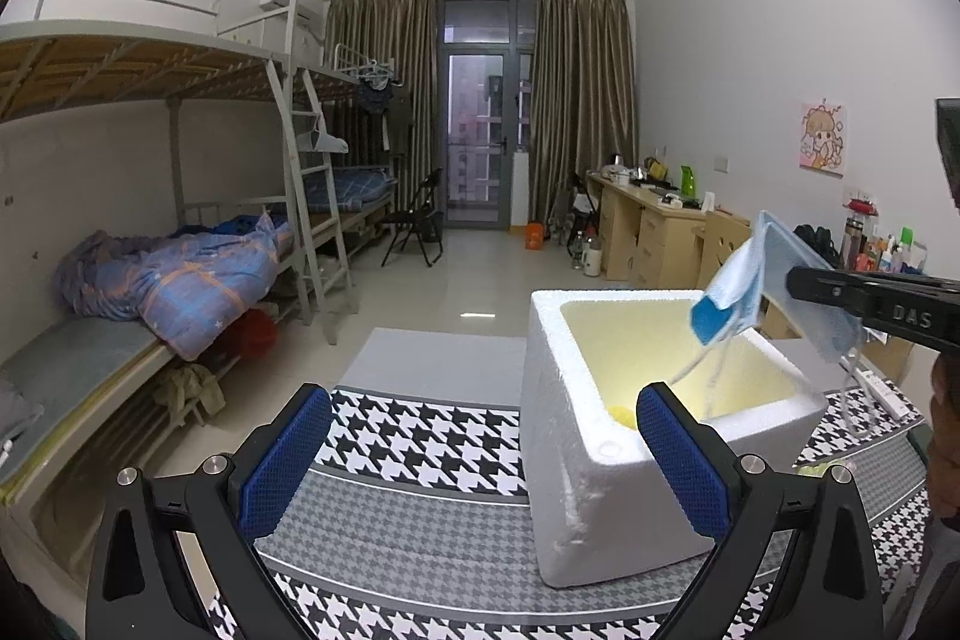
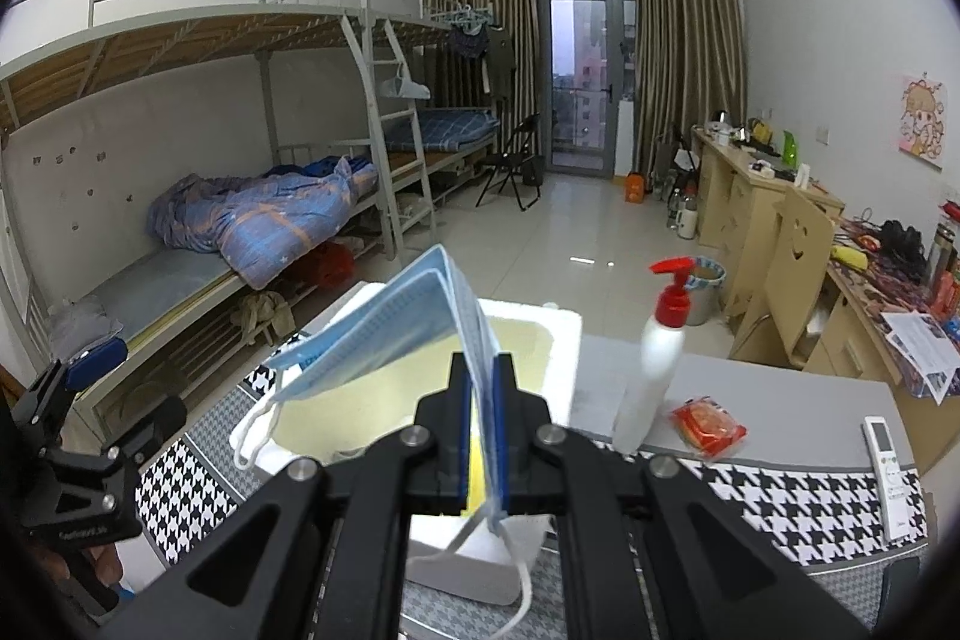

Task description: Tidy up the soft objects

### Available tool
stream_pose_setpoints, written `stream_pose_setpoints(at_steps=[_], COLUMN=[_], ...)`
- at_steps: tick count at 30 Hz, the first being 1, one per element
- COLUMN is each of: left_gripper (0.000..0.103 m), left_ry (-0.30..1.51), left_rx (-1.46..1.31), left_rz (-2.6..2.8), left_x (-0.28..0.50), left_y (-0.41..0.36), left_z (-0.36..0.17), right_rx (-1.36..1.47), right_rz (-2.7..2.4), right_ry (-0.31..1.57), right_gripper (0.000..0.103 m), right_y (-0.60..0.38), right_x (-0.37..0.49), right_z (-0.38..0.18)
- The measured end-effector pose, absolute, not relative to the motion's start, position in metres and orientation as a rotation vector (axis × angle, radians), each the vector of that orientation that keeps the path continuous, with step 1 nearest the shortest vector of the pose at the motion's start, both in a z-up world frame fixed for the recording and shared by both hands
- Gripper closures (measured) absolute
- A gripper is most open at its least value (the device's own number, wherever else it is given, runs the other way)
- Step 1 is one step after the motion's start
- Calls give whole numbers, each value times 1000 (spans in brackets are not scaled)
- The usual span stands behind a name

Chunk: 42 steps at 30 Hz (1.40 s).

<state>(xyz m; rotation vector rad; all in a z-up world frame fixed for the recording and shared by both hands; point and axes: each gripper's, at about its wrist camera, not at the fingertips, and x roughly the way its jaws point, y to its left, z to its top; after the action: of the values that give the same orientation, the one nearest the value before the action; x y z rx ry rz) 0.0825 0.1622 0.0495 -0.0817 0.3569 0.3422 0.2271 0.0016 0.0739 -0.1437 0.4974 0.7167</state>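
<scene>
Several blue face masks are folded together, their white ear loops dangling. My right gripper is shut on their folded edge and holds them over the open white foam box. In the left wrist view the masks hang from the right gripper above the box, and a yellow thing lies at the box's bottom. My left gripper is open, nothing pressed by its blue pads, low over the cloth in front of the box's near left corner.
A black-and-white houndstooth cloth covers the table. Right of the box stand a white pump bottle with a red top, a red packet and a white remote. Bunk beds line the left wall and desks the right.
</scene>
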Motion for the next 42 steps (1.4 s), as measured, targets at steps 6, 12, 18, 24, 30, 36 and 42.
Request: stream_pose_setpoints(at_steps=[6, 12, 18, 24, 30, 36, 42], left_gripper=[1, 1, 1, 1, 1, 1, 1], left_ry=[362, 368, 367, 371, 370, 365, 356], left_rx=[-93, -101, -105, -108, -105, -97, -91], left_rz=[352, 357, 356, 355, 352, 345, 338], left_x=[78, 75, 74, 74, 73, 74, 71], left_y=[167, 170, 170, 170, 168, 160, 153], left_z=[46, 43, 42, 40, 40, 42, 44], right_rx=[-154, -171, -191, -202, -179, -166, -149], right_rz=[725, 735, 726, 725, 728, 725, 726], right_ry=[524, 559, 582, 563, 559, 543, 521], right_gripper=[94, 94, 38, 37, 37, 36, 35], right_y=[14, 25, 32, 28, 19, 9, -1], right_x=[232, 236, 237, 231, 233, 229, 224], right_z=[69, 64, 58, 60, 66, 72, 78])
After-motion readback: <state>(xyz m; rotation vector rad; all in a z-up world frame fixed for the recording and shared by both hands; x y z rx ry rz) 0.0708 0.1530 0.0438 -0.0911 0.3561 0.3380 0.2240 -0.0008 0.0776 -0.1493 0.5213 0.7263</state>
